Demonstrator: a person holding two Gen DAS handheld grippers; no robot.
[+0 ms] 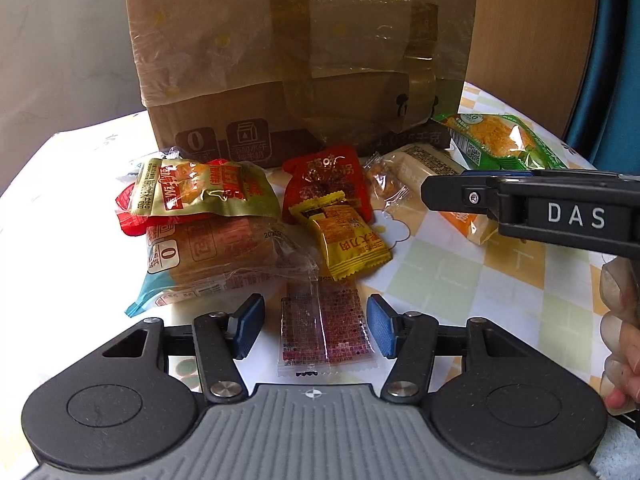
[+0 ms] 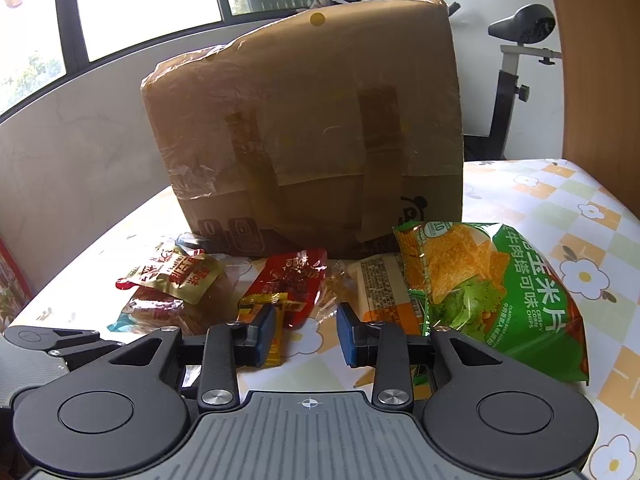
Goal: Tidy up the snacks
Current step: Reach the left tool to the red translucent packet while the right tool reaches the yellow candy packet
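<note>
Currently: left gripper (image 1: 316, 326) open, astride clear flat snack packet (image 1: 326, 334) lying between its pads. Right gripper (image 2: 306, 330) narrowly parted, empty, beside green chips bag (image 2: 496, 304). Advice: lower fully, pinch packet centrally.

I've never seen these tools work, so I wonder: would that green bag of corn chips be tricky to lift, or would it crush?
The green corn chips bag looks puffed with air, so it is probably light for its size. Its glossy film may be slippery and would likely dent under a squeeze. The chips pictured on it suggest brittle contents, so a hard pinch could crack them; gripping the crimped edge seems safer.
</note>
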